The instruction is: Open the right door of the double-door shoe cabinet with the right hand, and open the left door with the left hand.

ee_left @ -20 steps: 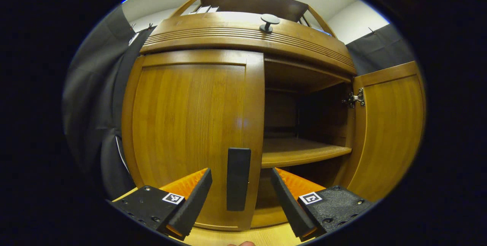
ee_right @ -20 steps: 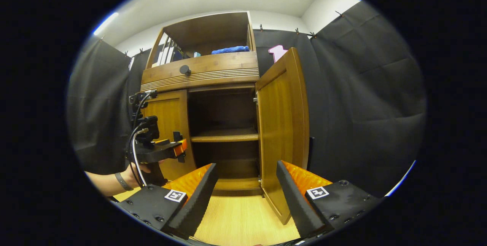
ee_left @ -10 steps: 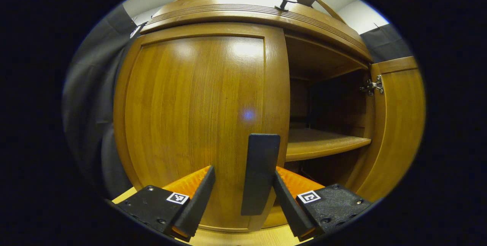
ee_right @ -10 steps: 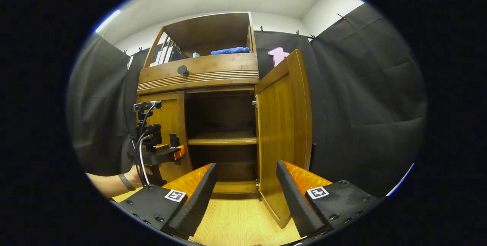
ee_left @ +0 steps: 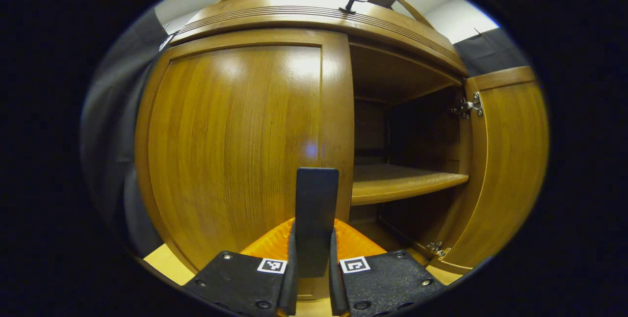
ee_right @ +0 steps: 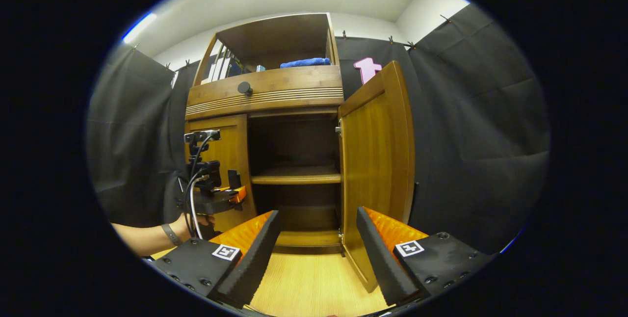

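Note:
In the left gripper view the cabinet's left door [ee_left: 235,145] stands shut, with a dark upright handle [ee_left: 316,204] near its right edge. My left gripper [ee_left: 311,277] is shut on that handle, a finger pressing on each side. The right door [ee_left: 510,160] is swung wide open, showing a shelf [ee_left: 402,182] inside. In the right gripper view my right gripper [ee_right: 316,253] stands open and holds nothing, back from the cabinet. There the open right door [ee_right: 378,170] stands ahead, and the left gripper [ee_right: 235,192], held by a hand [ee_right: 196,221], is against the left door [ee_right: 223,160].
A drawer with a round dark knob [ee_right: 244,88] runs above the doors, and an open upper shelf holds books and a blue cloth [ee_right: 304,63]. Black cloth walls flank the cabinet. Light wood floor [ee_right: 314,287] lies in front.
My left gripper moved in to the left door's handle and went from open to shut on it. The right gripper shifted slightly; the right door stays open.

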### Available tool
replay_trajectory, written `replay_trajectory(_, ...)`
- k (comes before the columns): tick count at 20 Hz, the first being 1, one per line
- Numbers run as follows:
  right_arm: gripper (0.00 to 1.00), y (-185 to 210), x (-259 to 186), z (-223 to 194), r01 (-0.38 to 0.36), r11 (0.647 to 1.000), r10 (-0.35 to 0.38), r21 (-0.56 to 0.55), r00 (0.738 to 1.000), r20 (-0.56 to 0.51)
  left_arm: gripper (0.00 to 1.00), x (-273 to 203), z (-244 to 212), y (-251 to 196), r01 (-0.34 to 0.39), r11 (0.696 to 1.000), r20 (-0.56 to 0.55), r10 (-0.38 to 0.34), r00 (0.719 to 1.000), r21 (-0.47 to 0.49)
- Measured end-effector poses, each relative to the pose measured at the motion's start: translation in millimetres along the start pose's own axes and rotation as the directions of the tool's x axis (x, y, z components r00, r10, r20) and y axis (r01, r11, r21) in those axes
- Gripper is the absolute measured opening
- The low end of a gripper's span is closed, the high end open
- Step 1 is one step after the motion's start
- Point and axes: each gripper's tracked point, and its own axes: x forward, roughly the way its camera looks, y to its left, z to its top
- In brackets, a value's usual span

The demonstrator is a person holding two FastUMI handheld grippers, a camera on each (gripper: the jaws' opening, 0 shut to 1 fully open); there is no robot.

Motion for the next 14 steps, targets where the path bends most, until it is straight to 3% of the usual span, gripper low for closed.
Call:
replay_trajectory(5, 0.99, 4, -10, 0, 0.003, 1.000, -0.003, -0.004, 1.000, 0.009, 0.24, -33, 2, 0, 0.025, 1.000, -0.003, -0.025, 1.000, 0.000)
replay_trajectory(14, 0.99, -9, -13, 8, -0.010, 1.000, 0.010, -0.018, 1.000, 0.027, 0.23, -125, 7, 34, -0.034, 0.999, -0.040, 0.035, 0.999, 0.020)
